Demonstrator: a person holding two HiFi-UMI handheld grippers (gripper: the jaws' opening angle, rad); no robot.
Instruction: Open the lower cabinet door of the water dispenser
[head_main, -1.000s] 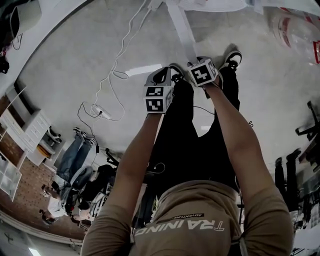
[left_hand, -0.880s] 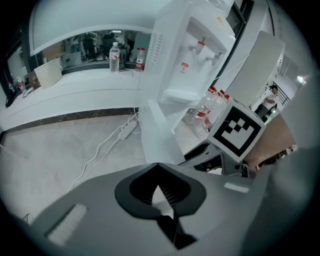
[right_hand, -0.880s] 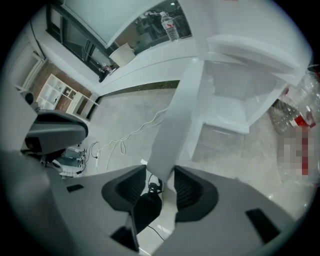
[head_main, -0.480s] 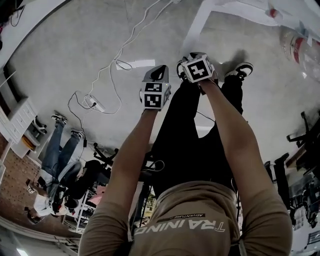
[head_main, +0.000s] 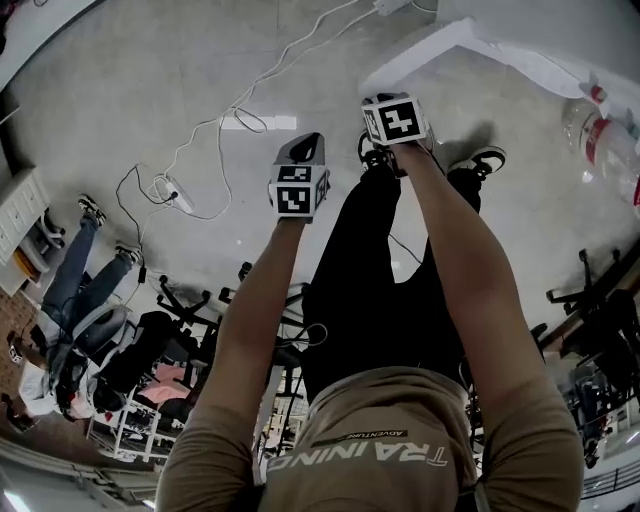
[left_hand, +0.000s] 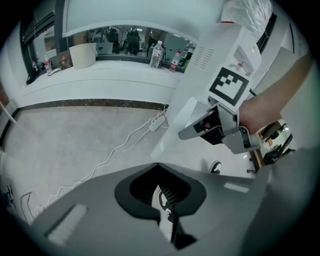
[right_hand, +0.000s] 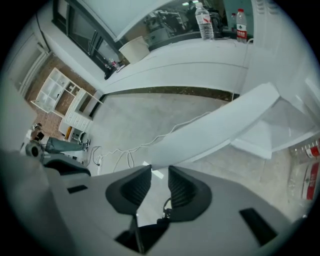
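Note:
The water dispenser (head_main: 545, 62) is a white body at the top right of the head view. Its lower cabinet door (right_hand: 215, 132) stands swung out as a long white panel, also seen as door (head_main: 420, 55). My right gripper (right_hand: 155, 170) points steeply down at the door's free end. Its jaws are closing, a gap still shows between the pads, and the door's corner lies just past their tips. My left gripper (left_hand: 160, 187) hangs to the left over bare floor, jaws together, holding nothing. From it, the right gripper (left_hand: 197, 129) shows beside the white panel.
White cables and a power strip (head_main: 165, 185) trail over the grey floor at left. A clear bottle with a red label (head_main: 600, 130) lies by the dispenser. My shoe (head_main: 480, 160) is below the door. Office chairs (head_main: 170, 340) and seated people are at lower left. A counter with bottles (right_hand: 202, 22) runs along the far wall.
Both grippers have travelled across the floor toward the white dispenser, whose door now lies just beyond the right gripper. The cables and chairs have slid left and down in the head view.

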